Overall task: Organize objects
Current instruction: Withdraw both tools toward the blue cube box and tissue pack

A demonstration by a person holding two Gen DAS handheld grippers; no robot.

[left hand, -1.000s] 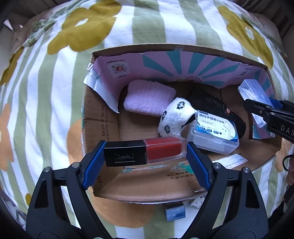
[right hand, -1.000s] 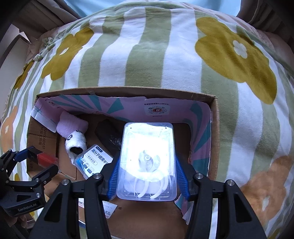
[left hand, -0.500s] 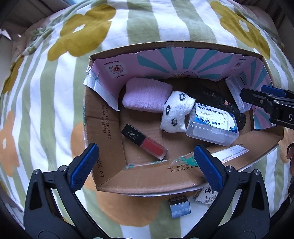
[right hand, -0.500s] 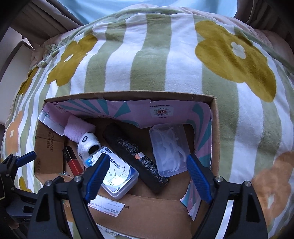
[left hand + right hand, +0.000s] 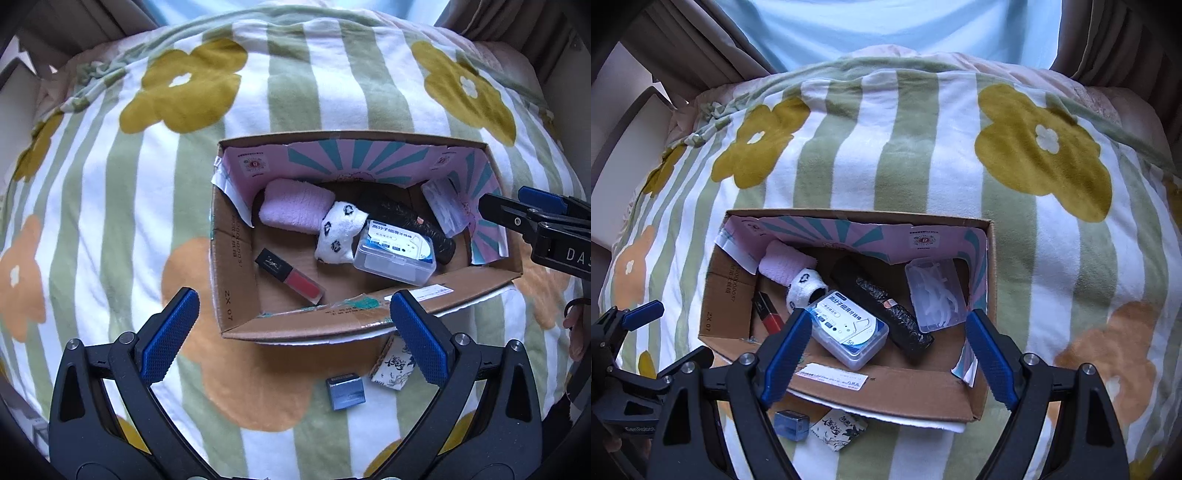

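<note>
A cardboard box lies on the flowered blanket. Inside it are a red lip gloss with a black cap, a clear box of floss picks, a labelled clear floss box, a pink towel roll, a panda sock and a black wrapped bundle. My left gripper hangs open and empty above the box's near left corner. My right gripper is open and empty over the near wall.
A small blue box and a white patterned packet lie on the blanket in front of the box. Curtains and a light wall stand behind the bed.
Both grippers opened: the left let the lip gloss drop into the box, the right released the clear floss-pick box against the right wall. Both have since risen away from the box.
</note>
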